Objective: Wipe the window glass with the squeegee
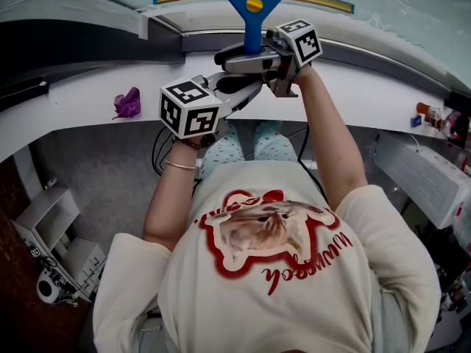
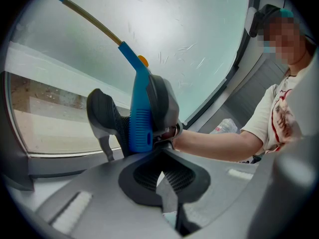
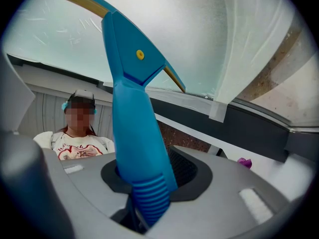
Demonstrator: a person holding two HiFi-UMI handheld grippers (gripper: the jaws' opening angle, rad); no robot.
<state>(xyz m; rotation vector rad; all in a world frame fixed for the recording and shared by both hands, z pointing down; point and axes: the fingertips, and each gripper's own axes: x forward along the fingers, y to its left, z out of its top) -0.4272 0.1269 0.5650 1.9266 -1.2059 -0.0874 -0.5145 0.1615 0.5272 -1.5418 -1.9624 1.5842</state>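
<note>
Indoor workroom by a window, wide white sill (image 1: 81, 105), large glass pane (image 2: 189, 29), cables (image 1: 157, 153) and grey boxes (image 1: 55, 234) below

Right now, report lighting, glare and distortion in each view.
Head view: even light, sharp, sill bowed by the lens. Left gripper view: glass washed pale, dark rim all round. Right gripper view: squeegee looms large and sharp, its blade bent by the lens.

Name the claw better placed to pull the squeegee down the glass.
Right. The right claw grips the squeegee handle, blade at the window glass; the left claw holds nothing.
</note>
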